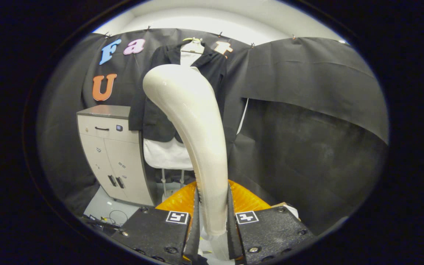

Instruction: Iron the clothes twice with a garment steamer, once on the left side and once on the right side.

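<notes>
My gripper (212,206) is shut on the handle of a white garment steamer (191,125), which rises from between the fingers and curves up and to the left, its head facing away toward the clothes. Beyond it a black jacket (160,121) hangs over a white shirt (166,154) on a hanger against the booth's black cloth wall. The steamer hides the middle of the jacket. The steamer's head stands apart from the fabric, level with the jacket's chest.
A grey cabinet (114,154) with a drawer and two doors stands left of the clothes. An orange ribbed thing (180,200) lies just beyond the fingers. Cables (109,219) lie on the floor by the cabinet's foot. A loose fold of black cloth (315,92) hangs to the right.
</notes>
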Demonstrator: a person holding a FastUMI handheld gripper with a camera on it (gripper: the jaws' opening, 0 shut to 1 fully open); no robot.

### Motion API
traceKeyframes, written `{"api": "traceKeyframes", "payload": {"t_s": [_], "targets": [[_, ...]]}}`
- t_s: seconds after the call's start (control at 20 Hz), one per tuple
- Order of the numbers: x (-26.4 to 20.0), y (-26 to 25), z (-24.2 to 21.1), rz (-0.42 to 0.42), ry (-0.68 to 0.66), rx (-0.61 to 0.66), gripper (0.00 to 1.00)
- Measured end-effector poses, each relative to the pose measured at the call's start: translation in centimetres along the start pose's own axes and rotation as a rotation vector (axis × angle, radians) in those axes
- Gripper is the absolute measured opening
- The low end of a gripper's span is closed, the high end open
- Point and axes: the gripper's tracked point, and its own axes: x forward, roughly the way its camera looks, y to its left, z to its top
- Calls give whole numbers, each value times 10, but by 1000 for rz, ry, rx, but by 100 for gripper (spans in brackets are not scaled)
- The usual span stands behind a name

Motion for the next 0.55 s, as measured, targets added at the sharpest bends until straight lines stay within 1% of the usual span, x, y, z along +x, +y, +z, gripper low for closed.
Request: {"api": "traceKeyframes", "payload": {"t_s": [0.2, 0.3, 0.55], "targets": [[-15, -6, -4, 45, -12, -3, 33], [-13, -13, -7, 63, -5, -19, 33], [-6, -33, -5, 98, -6, -8, 33]]}}
